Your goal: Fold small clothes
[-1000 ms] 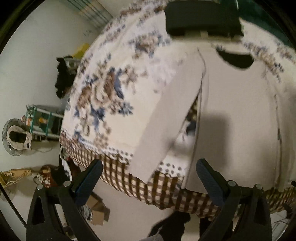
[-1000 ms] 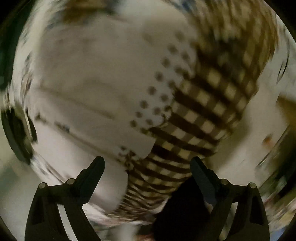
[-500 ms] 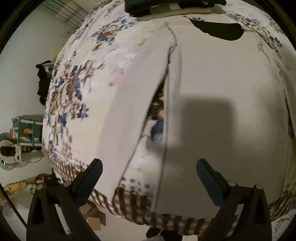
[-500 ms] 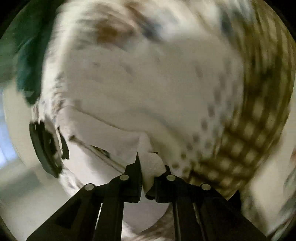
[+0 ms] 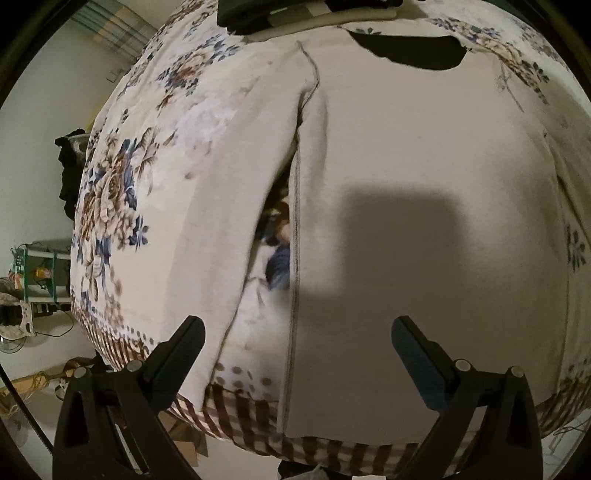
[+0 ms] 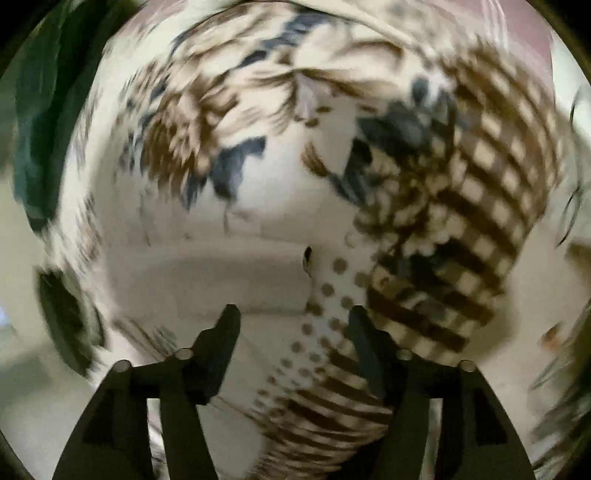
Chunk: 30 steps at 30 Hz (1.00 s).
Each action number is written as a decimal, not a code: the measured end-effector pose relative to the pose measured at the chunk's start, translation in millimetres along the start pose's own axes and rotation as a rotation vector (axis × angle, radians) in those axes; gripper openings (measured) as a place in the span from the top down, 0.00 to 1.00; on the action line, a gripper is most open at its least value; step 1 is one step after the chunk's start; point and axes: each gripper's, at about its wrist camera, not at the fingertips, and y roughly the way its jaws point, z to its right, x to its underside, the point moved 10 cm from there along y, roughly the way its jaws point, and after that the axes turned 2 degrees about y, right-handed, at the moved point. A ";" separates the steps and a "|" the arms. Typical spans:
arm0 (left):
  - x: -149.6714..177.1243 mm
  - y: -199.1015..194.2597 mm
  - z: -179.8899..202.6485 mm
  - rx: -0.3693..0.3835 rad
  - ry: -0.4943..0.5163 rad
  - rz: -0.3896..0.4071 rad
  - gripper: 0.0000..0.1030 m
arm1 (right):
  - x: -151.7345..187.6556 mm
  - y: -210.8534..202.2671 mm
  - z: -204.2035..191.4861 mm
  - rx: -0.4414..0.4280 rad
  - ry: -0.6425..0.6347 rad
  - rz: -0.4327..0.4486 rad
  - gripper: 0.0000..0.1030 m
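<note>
A cream long-sleeved top (image 5: 424, 166) lies flat on a floral bedspread (image 5: 122, 192), its dark neck opening (image 5: 413, 55) at the far end. Its left sleeve (image 5: 236, 206) lies straight beside the body. My left gripper (image 5: 295, 354) is open and empty, just above the top's lower hem. In the blurred right wrist view the cream cloth (image 6: 207, 269) lies ahead of my right gripper (image 6: 291, 332), which is open with nothing between its fingers.
The bedspread's brown checked border (image 5: 251, 413) hangs over the near bed edge and shows in the right wrist view (image 6: 480, 206). Dark folded clothes (image 5: 280, 11) lie at the far end. A shelf and a fan (image 5: 33, 280) stand on the floor to the left.
My right gripper was shut on the cream cloth half a second ago; it is now open and the cloth is released. My left gripper has moved closer over the top, staying open.
</note>
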 end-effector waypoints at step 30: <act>-4.9 11.9 10.8 0.005 -0.038 -0.012 0.00 | -146.1 1.4 -53.2 -0.076 0.044 0.104 0.32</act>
